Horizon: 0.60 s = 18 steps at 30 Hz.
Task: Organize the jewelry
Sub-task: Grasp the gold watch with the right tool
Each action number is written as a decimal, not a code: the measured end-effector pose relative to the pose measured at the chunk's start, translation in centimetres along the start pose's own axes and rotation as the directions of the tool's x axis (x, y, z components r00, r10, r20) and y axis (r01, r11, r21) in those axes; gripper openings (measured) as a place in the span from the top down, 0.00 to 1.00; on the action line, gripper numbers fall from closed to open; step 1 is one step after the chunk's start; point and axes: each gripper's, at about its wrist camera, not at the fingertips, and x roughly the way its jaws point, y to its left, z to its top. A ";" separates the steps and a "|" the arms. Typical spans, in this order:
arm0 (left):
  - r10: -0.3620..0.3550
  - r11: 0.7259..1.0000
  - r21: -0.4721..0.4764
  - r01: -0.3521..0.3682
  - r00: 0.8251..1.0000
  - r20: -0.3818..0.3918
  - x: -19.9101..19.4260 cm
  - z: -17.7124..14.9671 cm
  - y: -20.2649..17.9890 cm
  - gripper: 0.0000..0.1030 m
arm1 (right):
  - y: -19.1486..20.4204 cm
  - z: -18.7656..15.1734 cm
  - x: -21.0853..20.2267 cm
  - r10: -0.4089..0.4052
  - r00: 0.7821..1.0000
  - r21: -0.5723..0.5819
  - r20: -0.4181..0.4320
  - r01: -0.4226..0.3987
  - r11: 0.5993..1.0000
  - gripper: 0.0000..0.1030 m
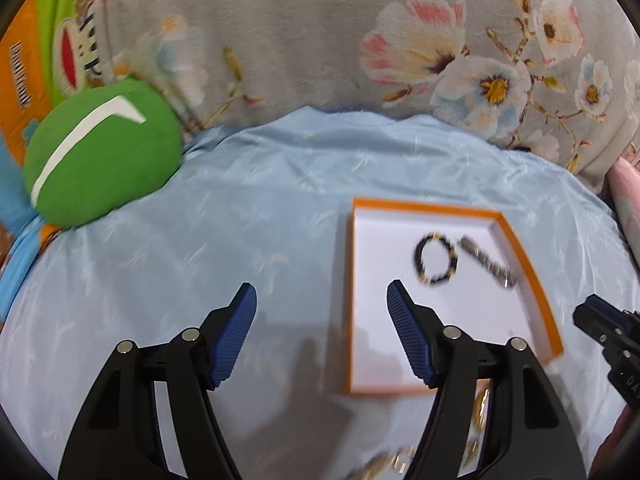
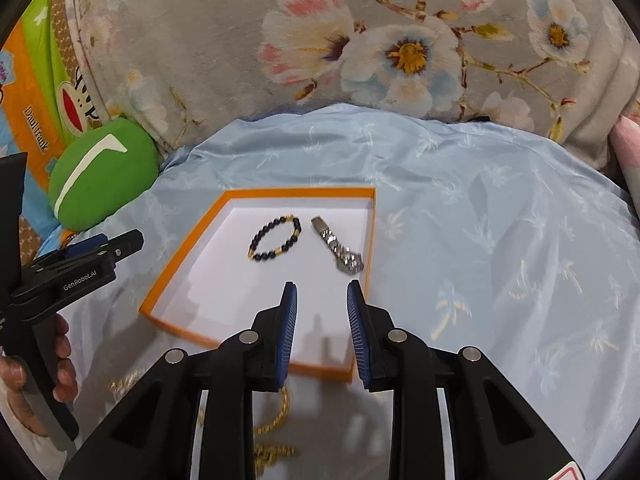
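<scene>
An orange-rimmed box (image 1: 532, 276) (image 2: 180, 248) with a white floor lies on the light blue sheet. Inside it lie a black-and-gold bead bracelet (image 1: 435, 259) (image 2: 275, 239) and a silver metal watch (image 1: 489, 262) (image 2: 337, 250). A gold chain (image 2: 276, 420) (image 1: 478, 412) lies on the sheet in front of the box, partly hidden by the fingers. My left gripper (image 1: 321, 298) is open and empty, left of the box. My right gripper (image 2: 322, 294) is open, narrower, empty, above the box's near edge.
A green round cushion (image 1: 100, 156) (image 2: 102, 174) sits at the far left. A grey floral blanket (image 1: 320, 32) (image 2: 320, 40) rises behind the sheet. The left gripper's body (image 2: 72, 276) and the hand holding it show at the left of the right wrist view.
</scene>
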 end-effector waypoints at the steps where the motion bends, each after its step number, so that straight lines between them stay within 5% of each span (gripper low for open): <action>1: -0.001 1.000 -0.004 0.001 1.000 -0.012 -0.8 -1.2 0.5 0.36 | 0.0 -1.1 -0.7 -0.002 1.000 0.004 -0.008 0.002 1.000 0.75; 10: -0.003 0.999 -0.053 0.000 0.997 -0.074 -5.3 -9.6 1.9 0.36 | 1.0 -9.2 -4.3 0.023 0.996 0.063 -0.089 -0.017 0.998 0.75; 18: -0.014 0.997 -0.076 0.008 0.996 -0.088 -5.9 -11.6 1.6 0.36 | 2.4 -10.7 -4.1 0.044 0.994 0.100 -0.103 -0.033 0.994 0.75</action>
